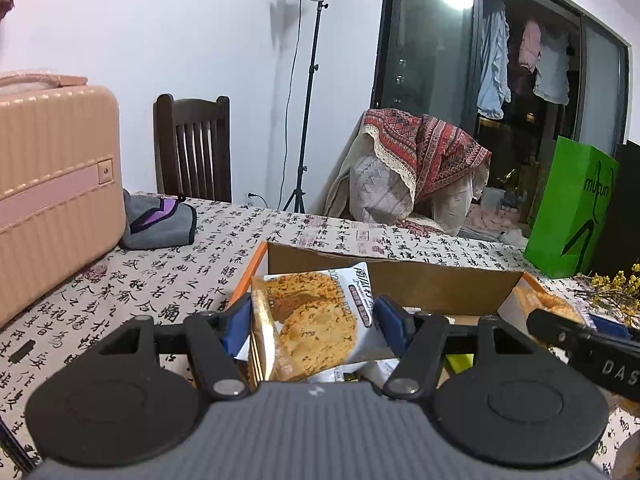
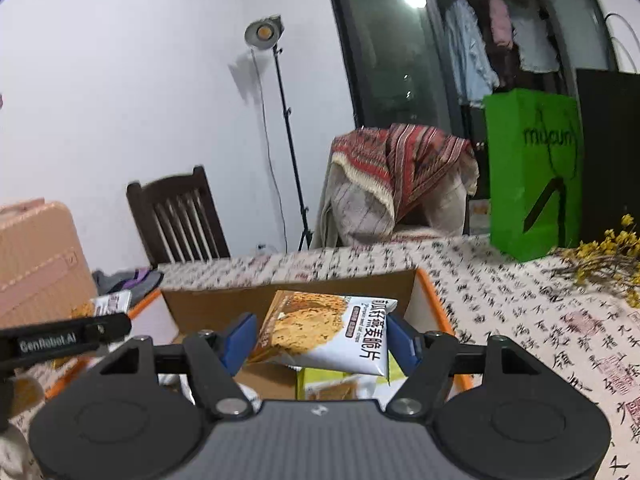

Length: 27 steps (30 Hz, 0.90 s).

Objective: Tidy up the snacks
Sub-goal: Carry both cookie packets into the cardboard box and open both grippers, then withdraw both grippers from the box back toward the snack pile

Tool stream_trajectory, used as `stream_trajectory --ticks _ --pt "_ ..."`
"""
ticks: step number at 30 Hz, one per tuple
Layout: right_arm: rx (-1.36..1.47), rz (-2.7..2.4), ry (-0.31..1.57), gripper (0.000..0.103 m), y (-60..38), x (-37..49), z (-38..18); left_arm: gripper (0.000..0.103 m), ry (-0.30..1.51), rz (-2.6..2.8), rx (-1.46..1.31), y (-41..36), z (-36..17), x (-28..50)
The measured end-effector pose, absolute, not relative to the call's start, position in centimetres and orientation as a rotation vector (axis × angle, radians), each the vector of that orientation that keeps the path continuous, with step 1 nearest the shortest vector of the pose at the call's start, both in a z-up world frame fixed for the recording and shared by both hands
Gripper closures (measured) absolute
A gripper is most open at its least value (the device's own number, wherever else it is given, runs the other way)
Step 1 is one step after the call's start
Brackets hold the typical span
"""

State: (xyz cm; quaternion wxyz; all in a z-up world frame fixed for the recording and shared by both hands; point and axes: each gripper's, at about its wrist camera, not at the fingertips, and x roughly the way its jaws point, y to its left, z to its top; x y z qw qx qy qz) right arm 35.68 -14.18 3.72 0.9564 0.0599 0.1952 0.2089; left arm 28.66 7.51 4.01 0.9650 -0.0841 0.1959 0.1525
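Both black two-finger grippers, left gripper and right gripper, are each clamping a white-and-gold crinkly oat-crisp packet above the orange-edged cardboard box, where slippery film risks sliding free and missing it.

The left gripper and the right gripper are built alike: 2 blue fingers are carried on black linkage arms fixed by silver screws, above 2 round black discs and a ribbed grey housing. White lettering is printed on each gripper's black side bar.
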Motion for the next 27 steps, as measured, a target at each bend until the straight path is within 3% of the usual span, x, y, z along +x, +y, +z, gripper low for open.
stream_trajectory --ticks 4,7,8,9,13,27 --pt "0.109 0.438 0.419 0.033 -13.9 35.6 3.2 0.032 0.37 0.299 -0.159 7.3 3.7 28.3" --pt "0.115 0.44 0.422 0.022 -14.1 35.5 3.3 0.013 0.342 0.309 -0.163 7.2 3.8 27.8" --pt "0.119 0.441 0.423 0.018 -14.2 35.5 3.4 0.002 0.336 0.313 -0.171 7.3 3.9 27.6" --pt "0.124 0.445 0.428 0.015 -14.4 35.5 3.4 0.0 0.321 0.316 -0.183 7.4 4.0 27.4" --pt "0.151 0.459 0.446 0.0 -14.9 35.5 3.5 0.0 0.29 0.337 -0.199 7.6 4.3 26.9" --pt "0.034 0.469 0.398 0.0 -14.7 32.5 6.6 0.0 0.283 0.326 -0.227 7.7 8.1 24.4"
